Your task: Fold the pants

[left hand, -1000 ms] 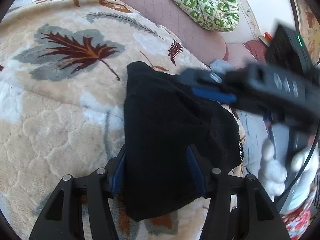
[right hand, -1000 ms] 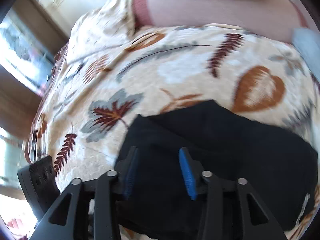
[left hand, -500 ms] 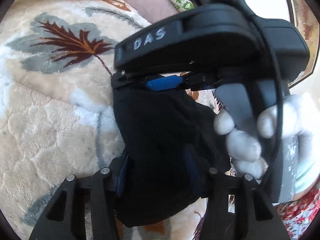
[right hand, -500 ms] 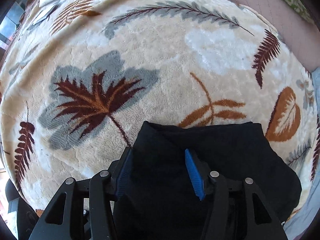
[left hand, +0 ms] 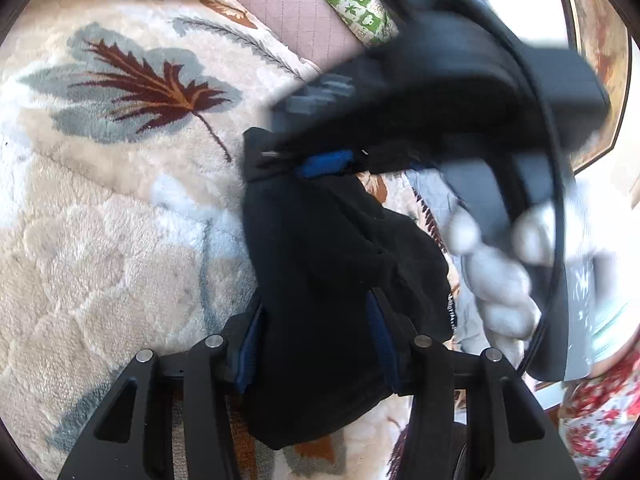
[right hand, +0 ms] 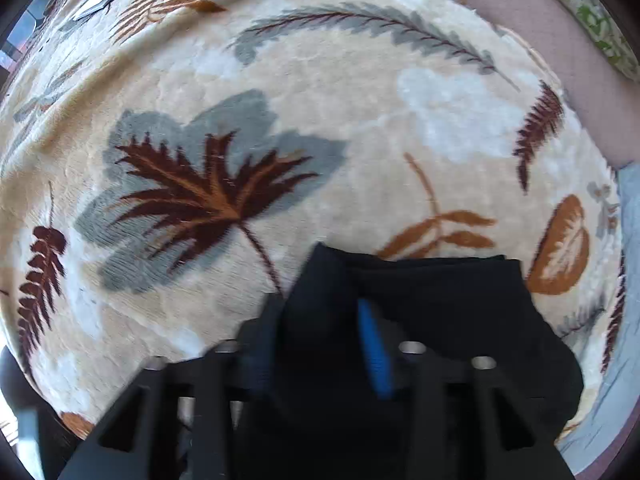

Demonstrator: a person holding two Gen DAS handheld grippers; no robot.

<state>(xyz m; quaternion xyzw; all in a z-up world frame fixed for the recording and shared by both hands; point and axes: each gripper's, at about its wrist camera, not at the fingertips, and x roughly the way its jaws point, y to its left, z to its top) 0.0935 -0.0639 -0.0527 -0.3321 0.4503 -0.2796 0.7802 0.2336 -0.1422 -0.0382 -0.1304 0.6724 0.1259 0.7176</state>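
Black pants (left hand: pixel 332 280) (bunched) lie between both hand-held grippers' parted fingers (left hand: pixel 250 344).

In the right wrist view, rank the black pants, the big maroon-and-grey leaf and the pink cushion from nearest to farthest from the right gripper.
1. Black pants: between the right gripper's fingers.
2. Maroon-and-grey leaf: ahead, to the left on the blanket.
3. Pink cushion: far upper right, past the blanket's edge.
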